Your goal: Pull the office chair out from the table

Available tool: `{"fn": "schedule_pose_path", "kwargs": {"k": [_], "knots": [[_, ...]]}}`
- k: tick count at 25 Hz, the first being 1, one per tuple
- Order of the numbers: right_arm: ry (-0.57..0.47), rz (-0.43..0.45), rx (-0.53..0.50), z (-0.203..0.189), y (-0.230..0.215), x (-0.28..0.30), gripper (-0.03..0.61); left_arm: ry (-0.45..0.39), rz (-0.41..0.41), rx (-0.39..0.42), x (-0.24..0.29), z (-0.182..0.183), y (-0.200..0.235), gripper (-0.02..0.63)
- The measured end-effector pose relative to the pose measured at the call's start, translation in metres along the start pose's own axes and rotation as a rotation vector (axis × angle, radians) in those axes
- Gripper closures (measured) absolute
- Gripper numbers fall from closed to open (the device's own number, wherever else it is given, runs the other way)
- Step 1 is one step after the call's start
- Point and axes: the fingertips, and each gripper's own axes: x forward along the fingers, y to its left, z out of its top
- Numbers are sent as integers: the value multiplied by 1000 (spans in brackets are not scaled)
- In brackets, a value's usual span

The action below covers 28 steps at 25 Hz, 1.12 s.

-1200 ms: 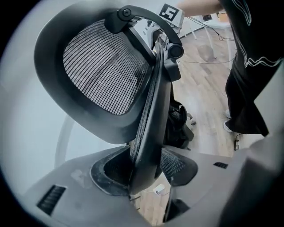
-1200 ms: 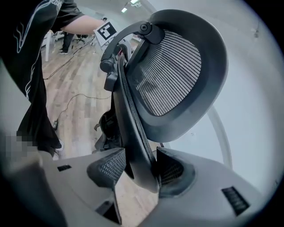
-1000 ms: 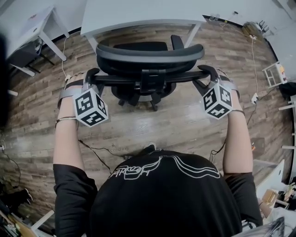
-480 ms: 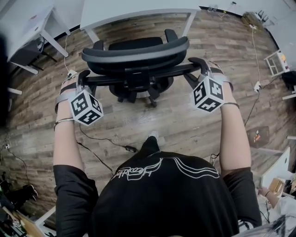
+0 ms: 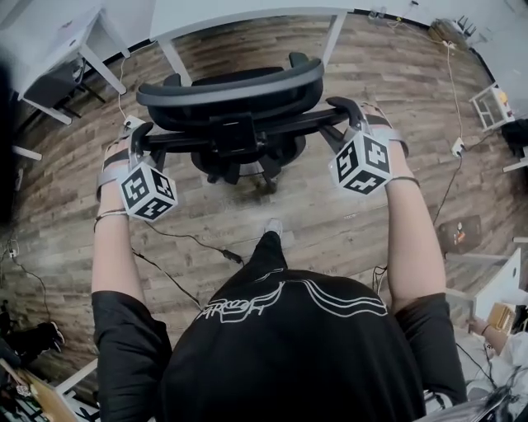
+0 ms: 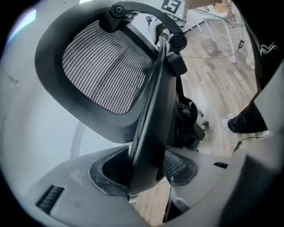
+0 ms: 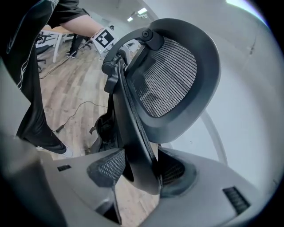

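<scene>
A black mesh office chair stands on the wood floor, a little out from the white table at the top of the head view. My left gripper is shut on the left edge of the chair's backrest. My right gripper is shut on the right edge. In the left gripper view the backrest rim runs down between the two pads of my left gripper. In the right gripper view the backrest rim is pinched the same way by my right gripper. The seat is mostly hidden under the backrest.
A second white table stands at the upper left. Black cables trail over the floor between the chair and the person's shoe. A white rack and a cable are at the right. The chair's wheeled base shows below the backrest.
The chair has rolled away from the table toward the person, with both grippers staying shut on the backrest edges. More floor shows between chair and table. The person's foot has stepped back.
</scene>
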Motion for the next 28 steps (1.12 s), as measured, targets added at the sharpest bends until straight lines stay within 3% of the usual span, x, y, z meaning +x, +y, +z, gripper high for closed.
{"fn": "schedule_pose_path", "kwargs": {"k": [5,9,16,18,21,24,25,28], "knots": [[-28,-66,10,10,20,-15,332,-41,53,-4,-25,-9,-15,423],[-13,-116,0,14,25,-23,328,-124,94,-18,-37,-10,-20,414],[-45,-250,88,17,24,-66,305,-299,199,-211,-68,-19,-17,322],[-129,-259,197,33,23,-95,307,-325,211,-314,-90,-32,-16,319],[-266,-198,401,58,36,-141,307,-414,188,-555,-142,-34,-19,321],[-377,-140,533,79,65,-184,308,-589,70,-849,-204,-8,-44,327],[-416,-134,570,86,73,-197,308,-656,24,-941,-226,4,-54,357],[-560,-72,709,111,95,-232,312,-811,-70,-1115,-281,42,-73,441]]}}
